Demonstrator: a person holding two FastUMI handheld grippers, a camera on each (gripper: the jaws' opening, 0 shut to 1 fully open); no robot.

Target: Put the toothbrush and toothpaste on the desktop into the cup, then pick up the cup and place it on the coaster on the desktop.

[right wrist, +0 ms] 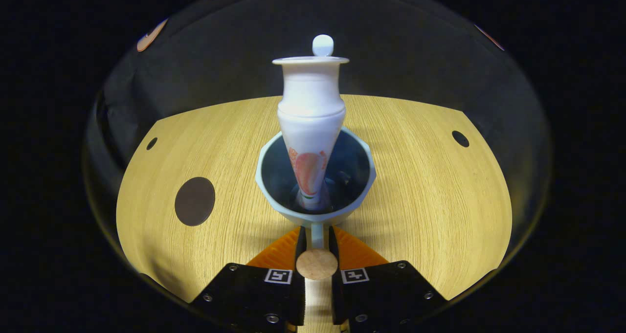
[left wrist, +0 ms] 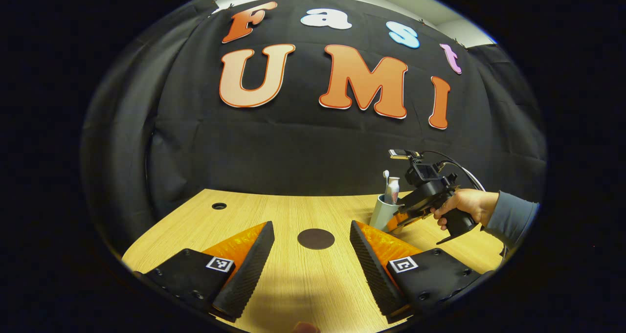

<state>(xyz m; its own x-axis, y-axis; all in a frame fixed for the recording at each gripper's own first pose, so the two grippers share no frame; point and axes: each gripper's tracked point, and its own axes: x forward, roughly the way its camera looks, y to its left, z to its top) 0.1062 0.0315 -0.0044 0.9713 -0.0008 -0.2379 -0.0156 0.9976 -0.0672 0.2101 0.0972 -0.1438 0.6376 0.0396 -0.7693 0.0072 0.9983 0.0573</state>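
A pale cup [right wrist: 264,176] holds an upright white toothpaste tube [right wrist: 310,122], and a toothbrush head [right wrist: 323,45] shows behind the tube. My right gripper [right wrist: 316,240] is shut on the cup's handle. A dark round coaster [right wrist: 194,201] lies on the wooden desktop to the cup's left. In the left gripper view, the cup [left wrist: 380,214] with the toothpaste [left wrist: 392,190] and toothbrush [left wrist: 386,175] is at the right, held by the right gripper [left wrist: 400,216] in a person's hand [left wrist: 462,206]. My left gripper [left wrist: 311,224] hovers open, and the coaster [left wrist: 316,238] lies between its fingers, farther off.
The desktop [right wrist: 415,186] has small cable holes [right wrist: 460,138] near its far corners, one of them [left wrist: 219,206] at the far left in the left gripper view. Black cloth closes the booth behind the desk. A grey sleeve [left wrist: 511,218] reaches in from the right.
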